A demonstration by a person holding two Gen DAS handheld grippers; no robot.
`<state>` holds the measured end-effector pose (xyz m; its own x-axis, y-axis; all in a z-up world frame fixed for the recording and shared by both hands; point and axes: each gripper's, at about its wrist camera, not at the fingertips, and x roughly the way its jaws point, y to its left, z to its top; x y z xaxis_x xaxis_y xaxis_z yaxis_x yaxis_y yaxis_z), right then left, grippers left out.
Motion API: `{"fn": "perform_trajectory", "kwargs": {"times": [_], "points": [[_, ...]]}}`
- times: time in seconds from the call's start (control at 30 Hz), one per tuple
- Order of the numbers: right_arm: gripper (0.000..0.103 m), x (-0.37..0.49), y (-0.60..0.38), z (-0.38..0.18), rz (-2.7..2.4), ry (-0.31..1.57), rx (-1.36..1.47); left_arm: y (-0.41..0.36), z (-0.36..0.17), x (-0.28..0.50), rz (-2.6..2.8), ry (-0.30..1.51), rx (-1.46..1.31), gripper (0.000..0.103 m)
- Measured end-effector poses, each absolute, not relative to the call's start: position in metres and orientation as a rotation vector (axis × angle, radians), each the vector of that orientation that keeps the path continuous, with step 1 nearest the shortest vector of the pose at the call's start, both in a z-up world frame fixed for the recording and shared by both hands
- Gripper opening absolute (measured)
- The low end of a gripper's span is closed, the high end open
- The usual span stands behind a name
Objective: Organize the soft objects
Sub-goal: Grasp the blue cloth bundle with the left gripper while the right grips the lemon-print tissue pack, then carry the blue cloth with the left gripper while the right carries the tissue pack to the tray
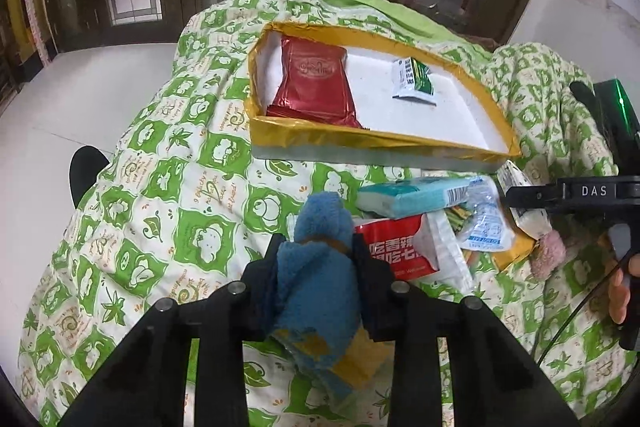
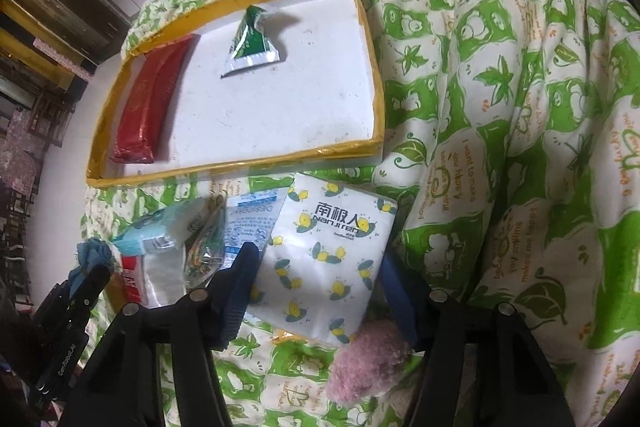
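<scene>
The left hand-held gripper point(image 1: 318, 259) is clenched on a blue cloth point(image 1: 320, 267), its fingers point(image 1: 262, 279) pressing the fleece from both sides, so on that side the pick-up step looks done and the carry is what comes next. That move calls for lifting the cloth clear of the heap of packets and bringing it over the tray point(image 1: 496, 111), which lies ahead on the quilt point(image 1: 160, 187), beyond the heap and well apart from the cloth. The tray already holds a red packet point(image 1: 316, 83) at its left end and a small green sachet point(image 1: 414, 79) nearer the middle, with bare white floor to spare. Further right, the right hand-held gripper point(image 2: 316, 259) straddles a tissue pack point(image 2: 332, 259), the one printed with little bees, a finger at each side; I cannot tell whether the pads already press on it. It would need to close firmly before lifting, since the soft pack may slip. A pink fluffy thing point(image 2: 368, 359) lies just below that pack.
</scene>
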<state>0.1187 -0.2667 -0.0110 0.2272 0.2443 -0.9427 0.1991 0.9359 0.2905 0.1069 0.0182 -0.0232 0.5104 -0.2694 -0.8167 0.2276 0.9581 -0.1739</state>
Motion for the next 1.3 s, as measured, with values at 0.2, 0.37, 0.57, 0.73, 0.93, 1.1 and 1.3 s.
{"fn": "perform_trajectory", "kwargs": {"times": [0.2, 0.37, 0.57, 0.73, 0.93, 1.1, 1.3], "points": [[0.064, 0.115, -0.272, 0.006, 0.049, 1.310, 0.402, 0.022, -0.015, 0.107, -0.300, 0.971, -0.078, 0.032], [0.065, 0.113, -0.269, 0.015, 0.053, 1.283, 0.382, 0.021, -0.011, 0.105, -0.305, 0.961, -0.079, 0.032], [0.065, 0.111, -0.265, 0.017, 0.066, 1.277, 0.375, 0.020, -0.007, 0.103, -0.307, 0.947, -0.080, 0.032], [0.065, 0.111, -0.265, 0.025, 0.070, 1.252, 0.369, 0.019, -0.001, 0.105, -0.309, 0.941, -0.075, 0.032], [0.065, 0.111, -0.265, 0.033, 0.077, 1.227, 0.361, 0.019, 0.006, 0.107, -0.305, 0.929, -0.070, 0.032], [0.065, 0.112, -0.265, 0.037, 0.085, 1.217, 0.355, 0.017, 0.015, 0.111, -0.312, 0.917, -0.069, 0.032], [0.065, 0.112, -0.265, 0.041, 0.085, 1.205, 0.345, 0.010, 0.026, 0.115, -0.327, 0.899, -0.057, 0.032]]}}
